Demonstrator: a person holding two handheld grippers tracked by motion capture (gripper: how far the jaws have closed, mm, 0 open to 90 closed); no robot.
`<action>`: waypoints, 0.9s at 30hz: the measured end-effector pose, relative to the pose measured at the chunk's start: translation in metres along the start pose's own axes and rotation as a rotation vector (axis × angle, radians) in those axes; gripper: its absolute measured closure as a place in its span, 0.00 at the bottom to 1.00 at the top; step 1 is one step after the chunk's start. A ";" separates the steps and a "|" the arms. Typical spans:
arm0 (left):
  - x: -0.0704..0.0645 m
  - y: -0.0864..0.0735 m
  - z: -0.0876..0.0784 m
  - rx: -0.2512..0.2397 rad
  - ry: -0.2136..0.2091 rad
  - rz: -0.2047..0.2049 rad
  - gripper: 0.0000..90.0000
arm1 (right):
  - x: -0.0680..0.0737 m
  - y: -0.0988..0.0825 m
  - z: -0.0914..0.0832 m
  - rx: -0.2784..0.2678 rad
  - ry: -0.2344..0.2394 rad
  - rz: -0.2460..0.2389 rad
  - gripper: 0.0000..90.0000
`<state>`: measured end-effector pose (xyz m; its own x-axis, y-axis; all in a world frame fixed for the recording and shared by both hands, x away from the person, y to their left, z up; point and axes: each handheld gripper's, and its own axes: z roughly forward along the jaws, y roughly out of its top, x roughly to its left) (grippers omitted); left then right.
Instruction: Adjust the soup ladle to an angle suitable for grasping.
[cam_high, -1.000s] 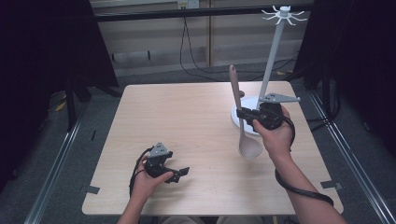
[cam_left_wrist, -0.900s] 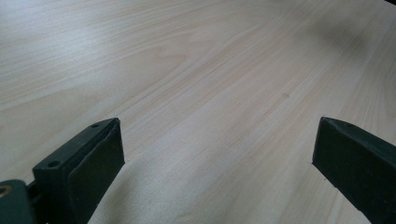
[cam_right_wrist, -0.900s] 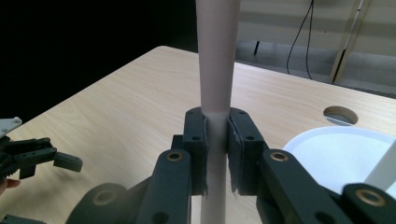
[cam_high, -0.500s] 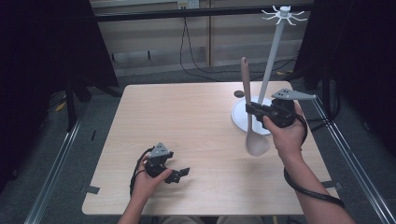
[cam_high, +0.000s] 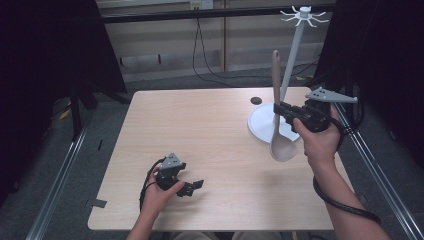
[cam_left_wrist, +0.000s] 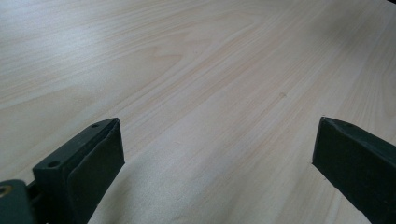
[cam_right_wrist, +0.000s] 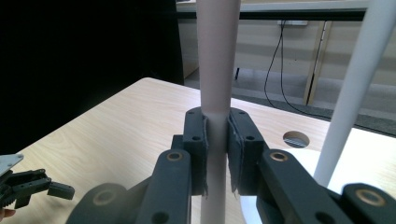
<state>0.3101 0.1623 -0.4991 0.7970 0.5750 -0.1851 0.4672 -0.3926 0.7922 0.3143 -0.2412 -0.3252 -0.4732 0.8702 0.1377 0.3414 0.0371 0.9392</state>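
So the right gripper (cam_high: 281, 111) is up off the light wooden table (cam_high: 210, 130) on the right side, with its two black jaws clamped tight on the handle of a long pale beige spoon (cam_high: 278, 120) — in the right gripper view you can see the pads pressed flat against both sides of the spoon (cam_right_wrist: 215, 70) handle, no gap at all. The spoon is held pretty much upright, bowl end hanging down below the jaws and the narrow handle tip pointing up, all of it in the air and not touching the table. It sits just in front of the white utensil stand with a round base plate, thin pole and spidery hooks at the top (cam_high: 295, 50); the pole (cam_right_wrist: 357, 84) shows up just right of the spoon in the right gripper view, close but apart from it. There's a small dark round hole in the tabletop (cam_high: 256, 100) just left of the stand's base. Over at the near left, the left gripper (cam_high: 192, 186) rests low on the table in the person's hand, well apart from everything else — its jaws are spread wide with nothing between them, and the left gripper view is just bare wood grain (cam_left_wrist: 210, 84) between the two black fingers (cam_left_wrist: 100, 154).
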 end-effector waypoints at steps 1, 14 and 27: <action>0.000 0.000 0.000 0.001 -0.002 -0.002 0.02 | -0.001 0.002 -0.003 -0.006 -0.008 0.004 0.89; 0.000 0.000 0.000 -0.004 0.000 -0.004 0.02 | -0.007 0.017 -0.019 -0.048 -0.029 0.009 0.89; -0.001 0.000 0.000 -0.001 -0.003 -0.003 0.02 | -0.020 0.030 -0.036 -0.094 -0.087 0.016 0.89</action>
<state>0.3096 0.1617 -0.4986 0.7964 0.5744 -0.1891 0.4696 -0.3903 0.7920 0.3044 -0.2751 -0.2878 -0.3943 0.9098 0.1292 0.2686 -0.0203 0.9630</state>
